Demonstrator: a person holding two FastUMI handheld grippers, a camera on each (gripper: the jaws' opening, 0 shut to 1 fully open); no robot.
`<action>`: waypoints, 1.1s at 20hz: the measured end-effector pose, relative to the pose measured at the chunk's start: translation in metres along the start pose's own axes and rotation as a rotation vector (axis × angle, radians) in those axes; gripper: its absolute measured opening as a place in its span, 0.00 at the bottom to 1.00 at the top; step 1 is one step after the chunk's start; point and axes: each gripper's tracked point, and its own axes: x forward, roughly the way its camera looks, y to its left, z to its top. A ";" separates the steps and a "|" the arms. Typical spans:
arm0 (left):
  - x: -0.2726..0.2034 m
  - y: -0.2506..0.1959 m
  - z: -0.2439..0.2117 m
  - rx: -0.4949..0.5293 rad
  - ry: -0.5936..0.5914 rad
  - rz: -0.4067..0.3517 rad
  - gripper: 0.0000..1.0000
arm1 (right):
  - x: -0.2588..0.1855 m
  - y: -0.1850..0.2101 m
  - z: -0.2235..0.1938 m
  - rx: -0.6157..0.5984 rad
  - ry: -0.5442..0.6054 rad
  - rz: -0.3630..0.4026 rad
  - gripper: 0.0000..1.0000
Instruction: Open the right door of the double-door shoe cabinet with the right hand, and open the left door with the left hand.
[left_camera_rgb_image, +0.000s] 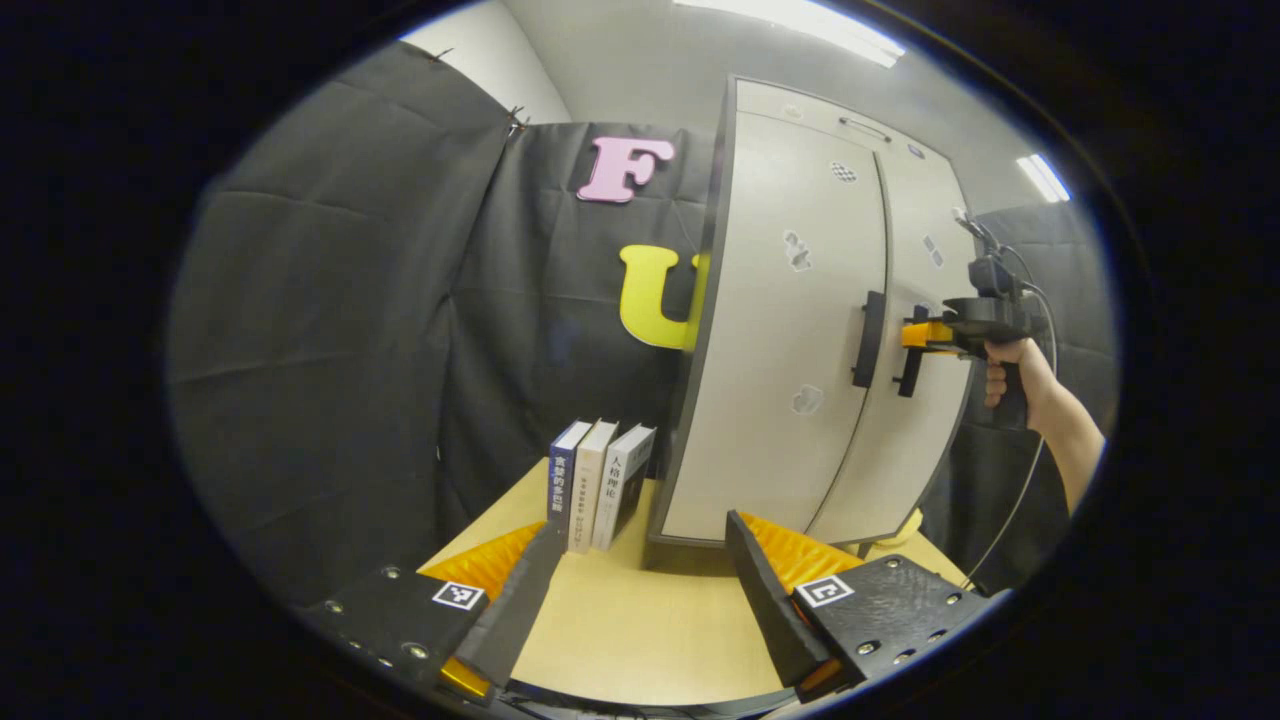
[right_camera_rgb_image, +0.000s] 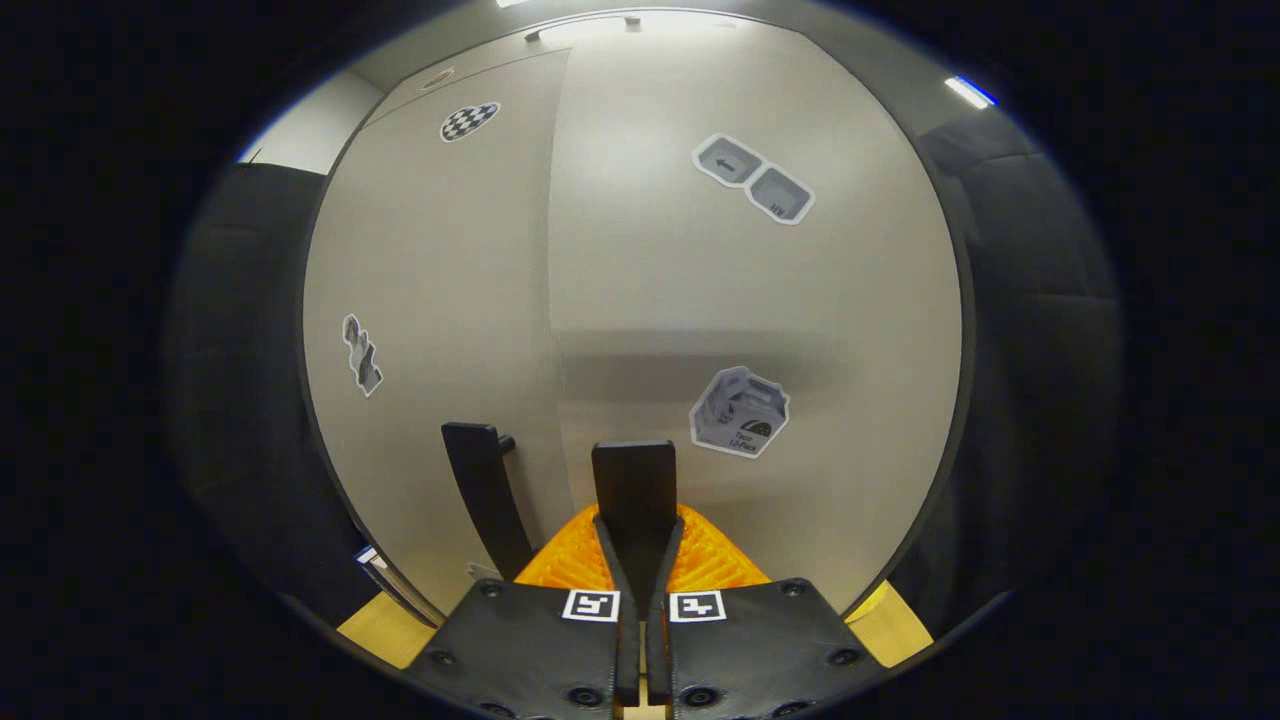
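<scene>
Pale grey laminate covers the tall double-door shoe cabinet (left_camera_rgb_image: 800, 330), which stands on the light wooden table (left_camera_rgb_image: 640, 630) with both doors closed. In the left gripper view, our left claw (left_camera_rgb_image: 640, 590) hangs spread wide and empty above the table, well apart from the black bar handle of the left door (left_camera_rgb_image: 868, 340). Farther off, the right claw (left_camera_rgb_image: 925, 335), held by a hand (left_camera_rgb_image: 1015, 375), sits at the black bar handle of the right door (left_camera_rgb_image: 910, 370). Three upright books (left_camera_rgb_image: 598, 485) stand on the table just beside the cabinet's left wall.

In the right gripper view, the right claw (right_camera_rgb_image: 637, 520) has its fingers pressed in on the right door's handle (right_camera_rgb_image: 634, 480), pinching it. The left door's handle (right_camera_rgb_image: 487, 490) stands just beside it, untouched.

We judge the step in hand to be the right door's pull. To do it well, we should keep the pinch firm and draw back along an arc about the hinge at the door's outer edge, not straight out, so the fingers do not slide off the bar. The left claw should then approach its own handle squarely.

The cabinet's contents cannot be told while both doors are closed.
</scene>
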 end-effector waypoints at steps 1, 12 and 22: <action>0.001 -0.004 -0.002 0.004 0.001 -0.007 0.96 | -0.002 0.000 0.000 -0.003 0.001 0.005 0.04; 0.001 -0.051 0.001 -0.003 0.010 -0.043 0.96 | 0.001 -0.002 -0.007 -0.024 0.002 0.107 0.04; -0.054 -0.116 0.015 -0.101 0.011 0.056 0.96 | -0.005 -0.003 -0.007 -0.033 0.016 0.260 0.05</action>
